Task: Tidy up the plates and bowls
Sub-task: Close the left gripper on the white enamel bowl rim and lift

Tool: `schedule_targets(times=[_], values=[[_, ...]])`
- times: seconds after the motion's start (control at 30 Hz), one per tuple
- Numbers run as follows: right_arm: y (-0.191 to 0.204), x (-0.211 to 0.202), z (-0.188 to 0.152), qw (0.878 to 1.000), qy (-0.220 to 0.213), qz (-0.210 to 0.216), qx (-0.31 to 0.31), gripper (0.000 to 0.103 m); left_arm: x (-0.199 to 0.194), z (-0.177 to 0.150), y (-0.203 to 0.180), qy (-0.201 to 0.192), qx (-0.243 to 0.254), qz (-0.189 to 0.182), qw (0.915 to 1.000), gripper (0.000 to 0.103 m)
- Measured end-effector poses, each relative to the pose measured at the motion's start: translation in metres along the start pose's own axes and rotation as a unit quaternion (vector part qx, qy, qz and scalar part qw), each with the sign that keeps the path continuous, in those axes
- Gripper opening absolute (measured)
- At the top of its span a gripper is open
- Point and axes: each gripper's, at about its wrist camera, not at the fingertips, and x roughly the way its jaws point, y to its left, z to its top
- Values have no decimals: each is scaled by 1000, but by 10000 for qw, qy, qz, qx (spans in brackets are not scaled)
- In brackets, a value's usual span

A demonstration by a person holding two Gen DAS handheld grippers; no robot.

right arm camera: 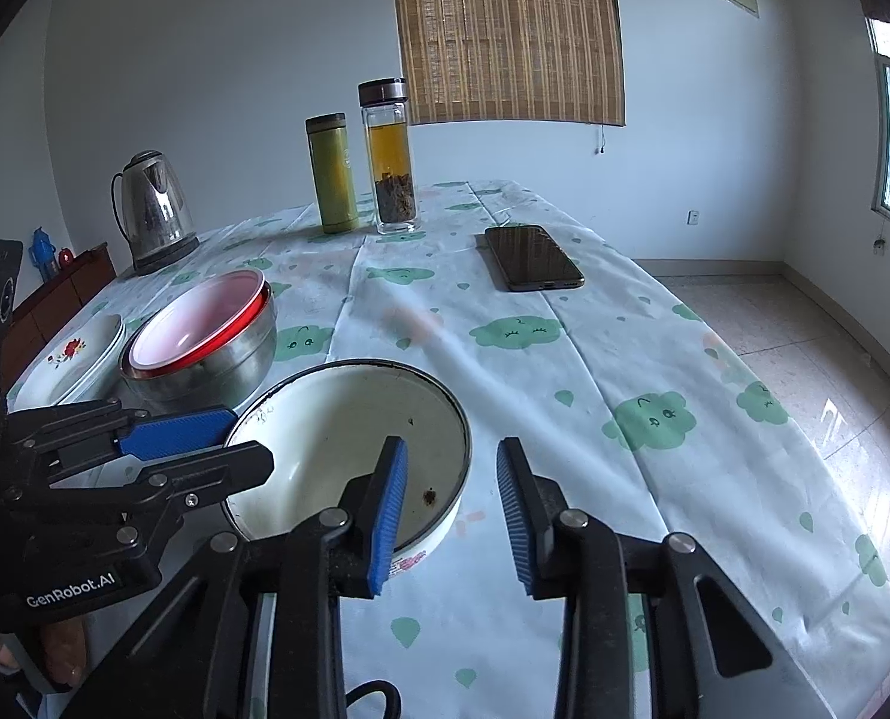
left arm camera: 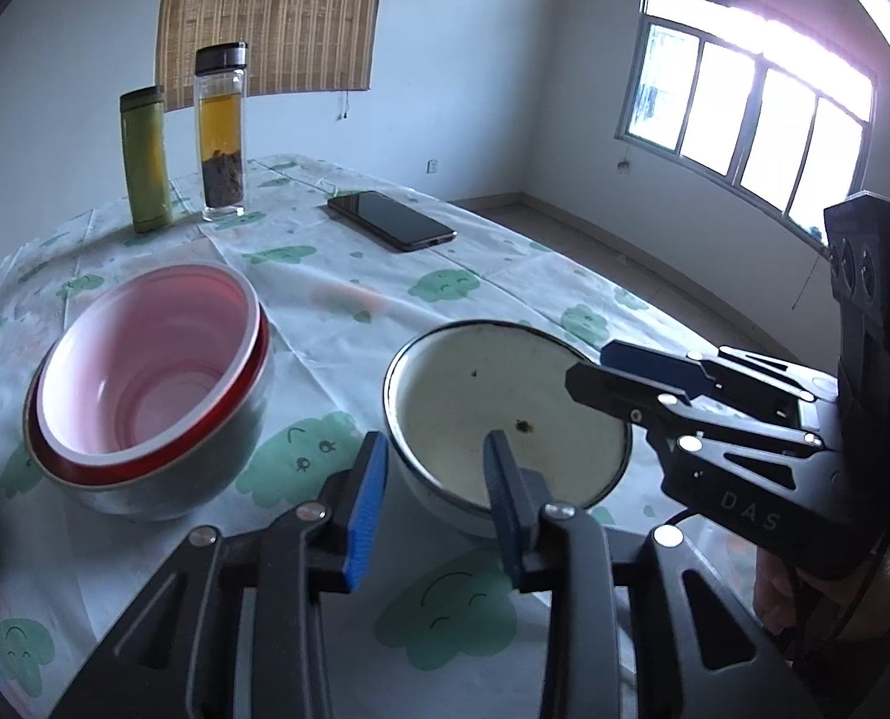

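At the far left a stack of white plates (right arm camera: 73, 353), the top one printed with a red flower, sits at the table's edge. Just beside it stands a steel bowl (right arm camera: 229, 359) with a red bowl (left arm camera: 205, 449) and a pale pink bowl (left arm camera: 145, 371) nested inside, the pink one tilted.

Next comes the left gripper (left arm camera: 436, 449), pointing down at the near left side of the white enamel bowl (left arm camera: 505, 383). Its jaws stand partly apart and straddle the dark rim. The blue outer pad is right against the outside wall, though I cannot tell whether it touches. The other finger hangs inside the bowl with a clear gap to the wall. Nothing is clamped.

The enamel bowl rests upright on the cloud-print tablecloth (left arm camera: 337, 311), near the front edge and close to the steel bowl but apart from it. It has a few dark specks inside.

The right gripper (right arm camera: 451, 449) straddles the bowl's right rim in the same way. One blue pad is down inside the bowl, the other outside, with cloth showing between that pad and the wall. Its jaws are partly apart and grip nothing.

Further back a dark phone (left arm camera: 391, 218) lies flat on the cloth.
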Motion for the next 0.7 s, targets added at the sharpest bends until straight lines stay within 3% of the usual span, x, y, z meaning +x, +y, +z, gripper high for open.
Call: schedule_targets(times=[0.2, 0.7], values=[[2, 1, -1, 10000, 46, 47, -18, 21, 6, -1, 6, 119, -253, -282, 9992, 31], [7, -4, 6, 9999, -74, 117, 98, 20, -8, 3, 9, -85, -353, -200, 9991, 30]])
